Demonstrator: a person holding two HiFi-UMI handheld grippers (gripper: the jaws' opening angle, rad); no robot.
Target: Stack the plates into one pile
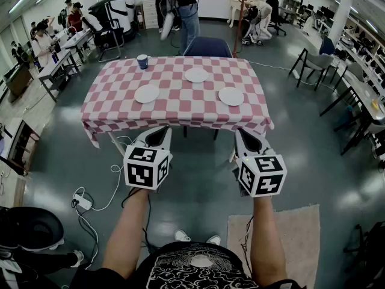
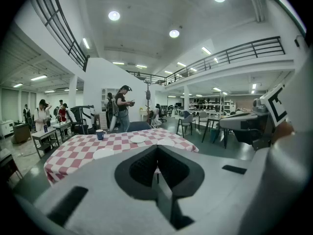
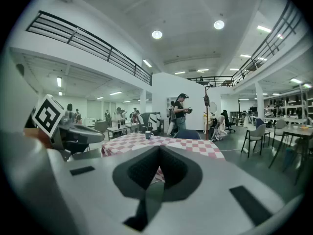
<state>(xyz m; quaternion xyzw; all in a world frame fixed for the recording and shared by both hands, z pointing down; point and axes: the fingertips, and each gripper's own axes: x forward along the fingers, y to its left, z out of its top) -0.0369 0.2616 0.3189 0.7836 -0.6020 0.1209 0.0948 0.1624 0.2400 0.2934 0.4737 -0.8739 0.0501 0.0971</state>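
Note:
Three white plates lie apart on a table with a red-and-white checked cloth (image 1: 120,95): one at the left (image 1: 147,93), one at the back middle (image 1: 196,74), one at the right (image 1: 231,96). Both grippers hang in the air short of the table's near edge. The left gripper (image 1: 159,130) is shut and empty, and so is the right gripper (image 1: 243,133). In the left gripper view the table (image 2: 73,151) and the left plate (image 2: 103,153) lie ahead beyond the closed jaws. In the right gripper view the table (image 3: 195,146) shows ahead at eye level.
A blue mug (image 1: 142,61) stands at the table's back left. A dark chair (image 1: 207,46) sits behind the table, where a person (image 1: 186,8) stands. Cables and a power strip (image 1: 82,203) lie on the floor at left. A beige rug (image 1: 295,245) is underfoot at right.

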